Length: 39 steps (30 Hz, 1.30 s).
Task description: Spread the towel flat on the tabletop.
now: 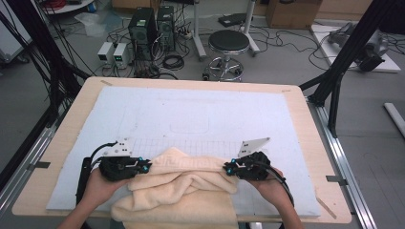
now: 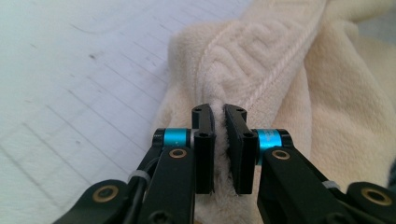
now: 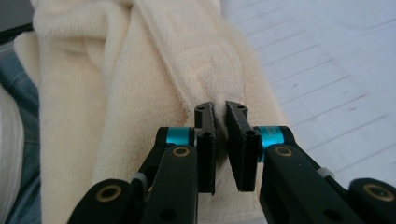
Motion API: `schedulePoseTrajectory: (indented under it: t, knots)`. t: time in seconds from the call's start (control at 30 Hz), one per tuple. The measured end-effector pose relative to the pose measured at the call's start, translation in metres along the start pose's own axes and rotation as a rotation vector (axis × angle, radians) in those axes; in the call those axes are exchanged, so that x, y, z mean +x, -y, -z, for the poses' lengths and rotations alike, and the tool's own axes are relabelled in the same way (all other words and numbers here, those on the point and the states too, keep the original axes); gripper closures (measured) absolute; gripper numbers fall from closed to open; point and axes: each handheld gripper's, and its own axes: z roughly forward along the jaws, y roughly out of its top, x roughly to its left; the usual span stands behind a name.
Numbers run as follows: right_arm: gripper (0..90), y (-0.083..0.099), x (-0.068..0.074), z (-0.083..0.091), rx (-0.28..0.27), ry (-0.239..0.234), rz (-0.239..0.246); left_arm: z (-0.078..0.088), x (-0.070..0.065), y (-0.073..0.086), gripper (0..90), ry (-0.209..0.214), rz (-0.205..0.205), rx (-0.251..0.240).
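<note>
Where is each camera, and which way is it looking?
High view: up above the person's side of the table, looking forward and down; both hands and forearms come in from below, each with a tool.
Left gripper view: rides on the left tool, looking along its black jaws, pinched on the cream towel.
Right gripper view: rides on the right tool, looking along its jaws, pinched on the towel's other side.
Shared: both gripper views show the towel and the white gridded mat.

A wooden table [image 1: 305, 143] carries a white gridded mat [image 1: 191, 114]. Beyond it, on the grey floor [image 1: 282, 67], stand a black stool [image 1: 228, 45], two computer towers [image 1: 152, 26], two small power supplies [image 1: 113, 51] and tangled cables [image 1: 172, 61]. Black frame posts [image 1: 344, 57] flank the table.
</note>
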Motion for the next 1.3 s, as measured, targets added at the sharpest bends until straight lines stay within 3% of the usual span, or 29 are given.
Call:
schedulePoseTrajectory:
  t: [0.3, 0.5, 0.83, 0.93, 1.03, 1.3]
  knots:
    - [84.5, -0.038, -0.004, 0.026, -0.063, 0.077, 0.047, 0.017, 0.012, -0.027, 82.0, -0.089, 0.046, -0.115]
    - [84.6, -0.052, -0.007, 0.034, -0.077, 0.091, 0.059, 0.018, 0.016, -0.033, 82.1, -0.111, 0.054, -0.115]
    - [84.6, -0.034, 0.005, 0.028, -0.045, 0.045, 0.058, 0.014, 0.000, -0.014, 82.0, -0.075, -0.012, -0.066]
    - [84.6, -0.028, 0.006, 0.027, -0.070, 0.020, 0.038, 0.013, 0.000, -0.008, 81.9, -0.057, -0.005, -0.074]
    - [84.6, -0.024, 0.006, 0.026, -0.078, 0.014, 0.032, 0.012, -0.002, -0.005, 81.9, -0.065, -0.006, -0.072]
    - [84.7, -0.020, 0.003, 0.022, -0.075, -0.001, 0.010, 0.009, 0.002, -0.008, 81.8, -0.040, -0.013, -0.055]
